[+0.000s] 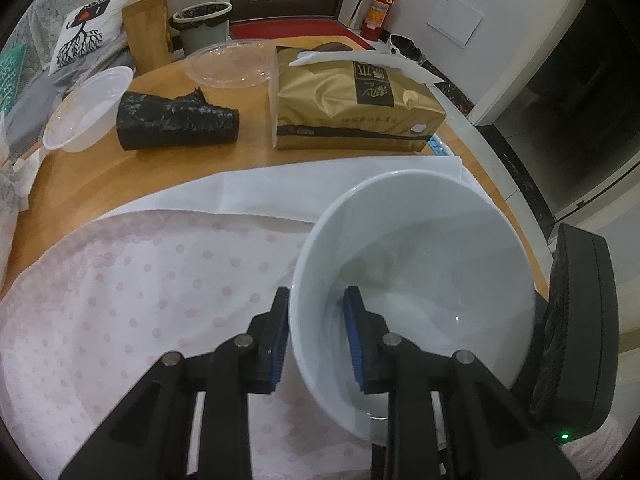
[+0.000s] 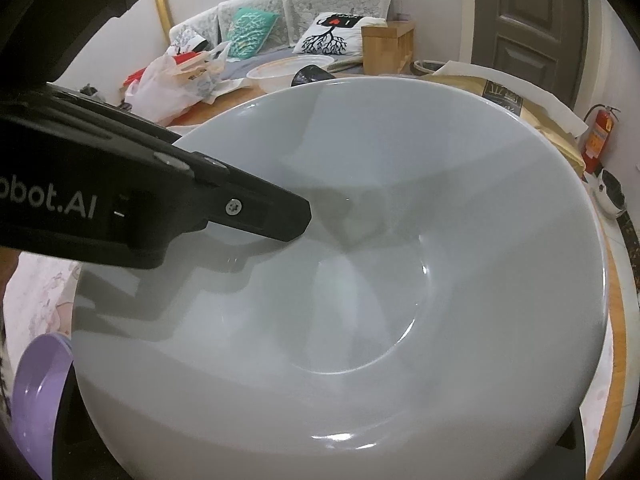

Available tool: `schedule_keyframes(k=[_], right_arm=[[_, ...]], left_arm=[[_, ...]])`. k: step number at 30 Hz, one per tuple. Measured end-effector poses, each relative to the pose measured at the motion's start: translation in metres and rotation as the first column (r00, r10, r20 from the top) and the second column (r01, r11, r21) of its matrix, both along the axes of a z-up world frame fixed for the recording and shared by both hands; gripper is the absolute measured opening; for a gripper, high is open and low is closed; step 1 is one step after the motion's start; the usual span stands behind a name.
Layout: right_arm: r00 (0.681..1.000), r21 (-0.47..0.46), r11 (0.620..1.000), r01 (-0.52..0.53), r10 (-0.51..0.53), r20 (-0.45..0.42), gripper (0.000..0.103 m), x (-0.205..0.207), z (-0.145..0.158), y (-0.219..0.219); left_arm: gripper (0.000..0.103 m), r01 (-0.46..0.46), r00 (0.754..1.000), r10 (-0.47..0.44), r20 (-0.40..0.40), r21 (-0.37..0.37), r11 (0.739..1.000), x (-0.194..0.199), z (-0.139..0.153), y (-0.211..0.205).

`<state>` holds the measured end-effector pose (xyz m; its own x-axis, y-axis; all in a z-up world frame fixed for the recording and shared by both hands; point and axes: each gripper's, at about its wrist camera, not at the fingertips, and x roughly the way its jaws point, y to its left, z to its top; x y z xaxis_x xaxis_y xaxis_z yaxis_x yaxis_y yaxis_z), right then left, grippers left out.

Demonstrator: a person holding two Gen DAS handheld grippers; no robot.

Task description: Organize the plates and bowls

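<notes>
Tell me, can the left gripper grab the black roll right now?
Probably not. The left gripper is clamped on the white bowl's rim, so it is busy. The black roll lies apart, across the table.

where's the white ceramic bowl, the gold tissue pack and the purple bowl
white ceramic bowl (image 1: 420,240), left wrist view, far inner wall
gold plastic tissue pack (image 1: 320,96), left wrist view, top face
round purple bowl (image 2: 38,392), right wrist view, inner surface near the rim

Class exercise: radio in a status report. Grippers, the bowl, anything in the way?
Left gripper clamped on white bowl rim, one finger inside. Right gripper unseen; black device at bowl's far side. Tissue pack, black bag roll beyond, apart.
</notes>
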<state>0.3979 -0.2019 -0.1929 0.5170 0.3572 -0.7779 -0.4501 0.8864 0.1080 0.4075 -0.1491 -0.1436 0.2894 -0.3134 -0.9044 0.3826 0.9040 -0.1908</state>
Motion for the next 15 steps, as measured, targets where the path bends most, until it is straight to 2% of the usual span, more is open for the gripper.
schedule_keyframes(k=[7, 10, 15], right_arm=[[0.999, -0.005, 1.0, 0.02, -0.02, 0.046, 0.101, -0.008, 0.006, -0.001], [0.998, 0.017, 0.999, 0.031, -0.032, 0.053, 0.101, -0.011, 0.011, -0.002], [0.996, 0.027, 0.999, 0.038, -0.04, 0.076, 0.101, -0.019, 0.023, -0.002]], left_arm=[[0.023, 0.02, 1.0, -0.019, 0.017, -0.012, 1.0, -0.007, 0.009, 0.0], [0.023, 0.034, 0.999, -0.035, 0.041, 0.016, 0.999, -0.012, 0.016, -0.003], [0.023, 0.039, 0.997, -0.04, 0.063, 0.016, 0.999, -0.021, 0.03, -0.002]])
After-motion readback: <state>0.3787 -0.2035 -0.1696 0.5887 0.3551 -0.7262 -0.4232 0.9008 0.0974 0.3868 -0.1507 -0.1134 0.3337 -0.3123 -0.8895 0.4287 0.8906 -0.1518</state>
